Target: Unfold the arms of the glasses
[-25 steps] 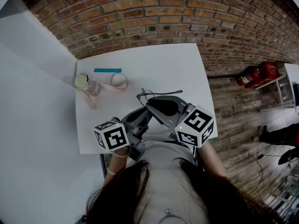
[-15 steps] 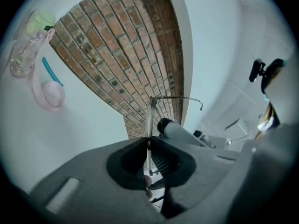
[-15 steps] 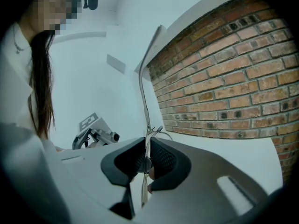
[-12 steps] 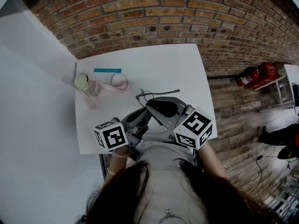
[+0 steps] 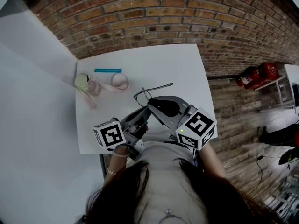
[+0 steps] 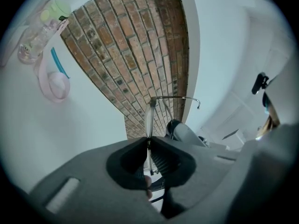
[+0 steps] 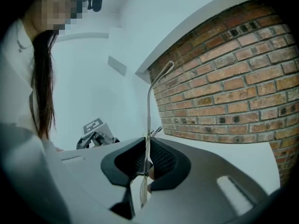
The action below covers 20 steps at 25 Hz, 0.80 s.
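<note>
We see the glasses over the white table, near us, clamped from both sides. Left gripper pinches the frame, right gripper pinches thin metal. One arm sticks out toward the brick wall.

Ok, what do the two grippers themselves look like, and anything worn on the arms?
Left gripper and right gripper: grey moulded shells, black ribbed pads. Each carries a white cube with black square markers: left cube, right cube. A green light glows beside the right cube. Thin bracelets on the left wrist; forearms bare of sleeves.
</note>
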Tool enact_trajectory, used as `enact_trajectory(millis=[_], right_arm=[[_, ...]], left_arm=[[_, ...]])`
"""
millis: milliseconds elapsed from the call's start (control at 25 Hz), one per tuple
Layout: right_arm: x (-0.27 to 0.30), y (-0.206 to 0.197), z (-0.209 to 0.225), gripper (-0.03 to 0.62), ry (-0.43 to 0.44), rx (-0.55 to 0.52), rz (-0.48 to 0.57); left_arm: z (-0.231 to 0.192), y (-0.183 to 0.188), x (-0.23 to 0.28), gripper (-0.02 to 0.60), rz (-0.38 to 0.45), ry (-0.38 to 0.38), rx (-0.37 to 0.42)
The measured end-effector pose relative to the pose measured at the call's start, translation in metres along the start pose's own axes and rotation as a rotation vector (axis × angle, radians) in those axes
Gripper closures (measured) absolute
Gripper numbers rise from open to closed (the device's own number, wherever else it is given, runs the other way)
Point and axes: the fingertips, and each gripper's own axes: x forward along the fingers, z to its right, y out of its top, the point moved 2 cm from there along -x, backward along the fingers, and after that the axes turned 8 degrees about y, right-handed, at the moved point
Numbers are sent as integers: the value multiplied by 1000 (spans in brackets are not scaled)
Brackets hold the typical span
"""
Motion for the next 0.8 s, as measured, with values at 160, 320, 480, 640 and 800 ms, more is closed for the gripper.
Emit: enact_trajectory(millis=[160, 320, 480, 640, 800], right_arm=[[-3, 4, 0, 559, -7, -9, 14], [-6, 7, 1, 562, -12, -10, 34], [-9, 11, 1, 562, -16, -13, 48], [-13, 14, -1, 563, -16, -15, 58], [-16, 15, 0, 563, -20, -18, 65]], left_arm=[[1, 2, 0, 560, 3, -18, 2], [-4, 3, -2, 560, 14, 2, -44], [1, 5, -2, 560, 23, -19, -46], [0, 3, -4, 560, 29, -8, -77], [-1, 1, -4, 560, 39, -3, -152]])
